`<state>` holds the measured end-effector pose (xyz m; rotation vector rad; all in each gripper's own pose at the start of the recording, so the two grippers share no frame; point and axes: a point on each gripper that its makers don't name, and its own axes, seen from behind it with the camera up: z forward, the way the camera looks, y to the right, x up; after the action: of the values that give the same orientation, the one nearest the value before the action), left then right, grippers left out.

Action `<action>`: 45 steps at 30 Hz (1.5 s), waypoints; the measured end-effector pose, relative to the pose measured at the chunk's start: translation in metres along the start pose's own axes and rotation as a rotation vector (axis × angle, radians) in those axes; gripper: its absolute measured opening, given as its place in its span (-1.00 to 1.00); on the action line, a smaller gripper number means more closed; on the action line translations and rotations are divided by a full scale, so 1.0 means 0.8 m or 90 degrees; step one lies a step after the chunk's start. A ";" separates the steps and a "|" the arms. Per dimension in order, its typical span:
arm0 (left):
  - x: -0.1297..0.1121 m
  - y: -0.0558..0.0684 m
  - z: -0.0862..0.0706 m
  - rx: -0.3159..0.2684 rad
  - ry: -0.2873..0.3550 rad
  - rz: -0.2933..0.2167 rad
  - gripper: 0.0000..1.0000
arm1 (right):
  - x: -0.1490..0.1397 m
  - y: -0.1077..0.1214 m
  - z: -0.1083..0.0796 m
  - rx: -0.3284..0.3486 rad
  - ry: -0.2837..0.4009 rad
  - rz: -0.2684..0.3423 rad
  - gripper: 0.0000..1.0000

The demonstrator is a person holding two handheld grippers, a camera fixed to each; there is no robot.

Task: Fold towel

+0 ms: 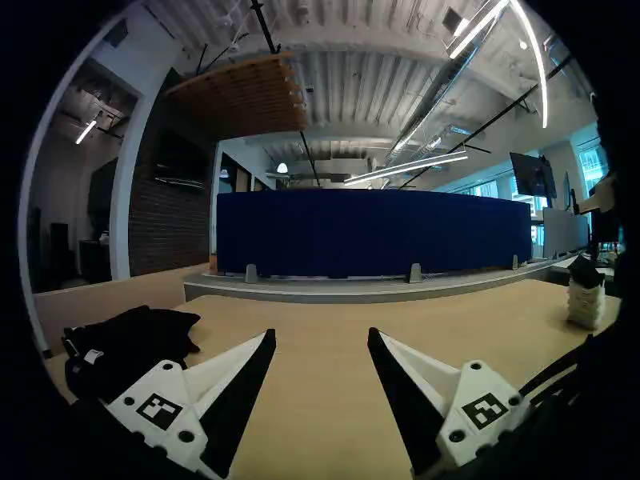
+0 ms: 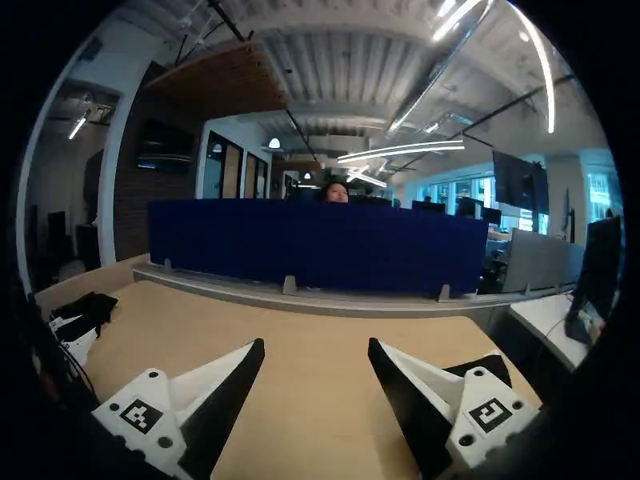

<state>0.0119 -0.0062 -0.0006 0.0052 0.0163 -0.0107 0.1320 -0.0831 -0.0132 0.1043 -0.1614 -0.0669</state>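
Hovering above table (image 1: pixel 448 312) with left gripper (image 1: pixel 321 331) spread wide, gripping nothing. Same with right gripper (image 2: pixel 316 342): spread, empty. Lying crumpled at table's left edge, black towel (image 1: pixel 132 340).

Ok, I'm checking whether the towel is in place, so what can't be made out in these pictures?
Left gripper view: black cloth heap, its near side hidden behind the left gripper; whether it is the towel is unclear.
Left gripper view: white stack at the right edge, partly cut off, too small to identify.
Right gripper view: dark shape on the table, mostly hidden behind the right gripper.
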 end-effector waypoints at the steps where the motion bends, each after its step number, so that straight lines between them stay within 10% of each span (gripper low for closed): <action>1: -0.001 -0.001 0.000 0.000 0.000 0.000 0.70 | -0.001 0.000 0.000 0.000 0.000 0.000 1.00; 27: -0.018 0.002 0.004 -0.001 -0.010 0.006 0.70 | 0.005 -0.004 0.008 0.008 0.006 0.002 1.00; 45: -0.019 0.003 0.004 -0.001 -0.010 0.006 0.70 | 0.030 0.057 -0.013 -0.026 0.060 0.024 1.00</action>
<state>-0.0033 -0.0034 0.0030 0.0035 -0.0001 -0.0008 0.1599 -0.0388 -0.0144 0.0636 -0.0678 -0.0278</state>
